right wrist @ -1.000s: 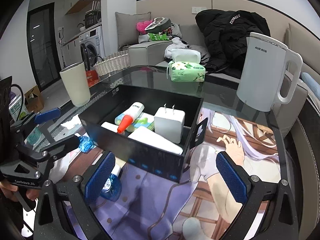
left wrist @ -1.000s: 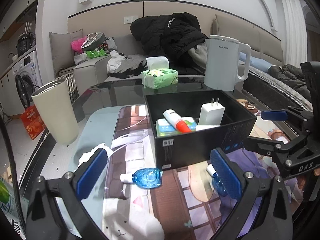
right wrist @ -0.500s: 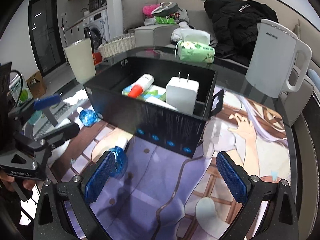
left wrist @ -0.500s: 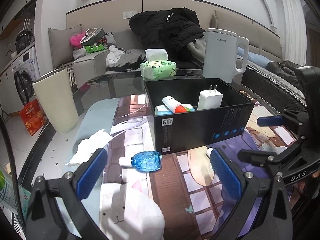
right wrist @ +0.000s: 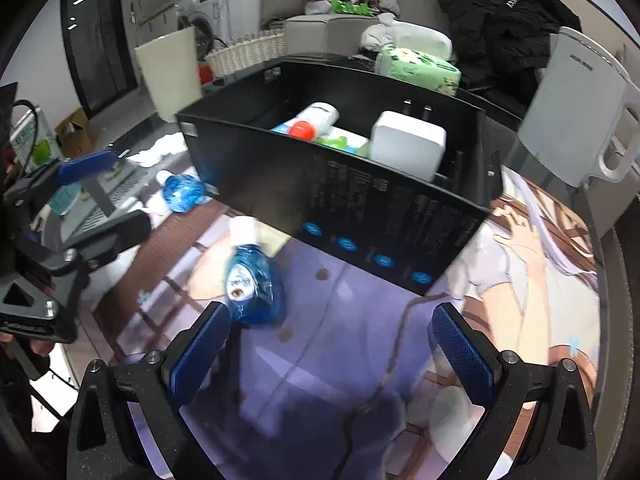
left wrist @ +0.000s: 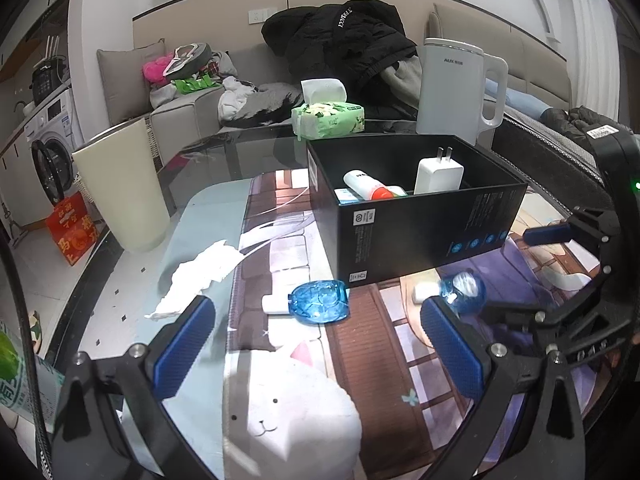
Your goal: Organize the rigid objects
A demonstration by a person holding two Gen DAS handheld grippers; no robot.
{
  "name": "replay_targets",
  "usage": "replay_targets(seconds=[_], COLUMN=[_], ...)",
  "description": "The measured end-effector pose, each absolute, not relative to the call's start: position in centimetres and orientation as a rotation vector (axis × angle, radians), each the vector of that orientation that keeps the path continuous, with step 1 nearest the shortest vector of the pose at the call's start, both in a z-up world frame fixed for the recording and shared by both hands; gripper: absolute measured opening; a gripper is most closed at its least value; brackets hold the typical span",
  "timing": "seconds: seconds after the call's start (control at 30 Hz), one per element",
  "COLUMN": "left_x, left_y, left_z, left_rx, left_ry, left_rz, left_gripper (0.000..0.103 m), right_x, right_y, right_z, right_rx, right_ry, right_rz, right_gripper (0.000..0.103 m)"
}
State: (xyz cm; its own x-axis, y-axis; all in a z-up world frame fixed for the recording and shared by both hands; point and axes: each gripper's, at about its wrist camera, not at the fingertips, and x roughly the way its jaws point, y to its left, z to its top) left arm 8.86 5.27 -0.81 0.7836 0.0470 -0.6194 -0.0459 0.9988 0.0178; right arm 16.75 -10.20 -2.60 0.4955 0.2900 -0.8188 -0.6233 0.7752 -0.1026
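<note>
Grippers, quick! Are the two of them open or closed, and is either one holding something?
Left gripper: open, holding nothing; a blue bottle lies on the mat ahead of it.
Right gripper: open, holding nothing; another blue bottle lies by its left finger.

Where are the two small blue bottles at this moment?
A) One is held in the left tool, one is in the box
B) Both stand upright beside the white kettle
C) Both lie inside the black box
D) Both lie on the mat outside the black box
D: both blue bottles lie on their sides on the mat, just outside the black box, and neither open tool holds one.
</note>
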Motion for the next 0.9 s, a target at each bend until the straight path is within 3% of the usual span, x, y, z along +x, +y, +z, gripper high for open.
replay_targets(seconds=[0.9], left_x=[10.0], left_y=[9.2], left_z=[-1.8], left_rx=[-0.040], left_ry=[0.780], left_rz=[0.120], left_gripper=[0.103], right_x=[17.3], right_y=[-5.3], right_z=[-3.3], right_rx=[-0.306], right_ry=[0.962], right_rz=[0.533], right_gripper=[0.102])
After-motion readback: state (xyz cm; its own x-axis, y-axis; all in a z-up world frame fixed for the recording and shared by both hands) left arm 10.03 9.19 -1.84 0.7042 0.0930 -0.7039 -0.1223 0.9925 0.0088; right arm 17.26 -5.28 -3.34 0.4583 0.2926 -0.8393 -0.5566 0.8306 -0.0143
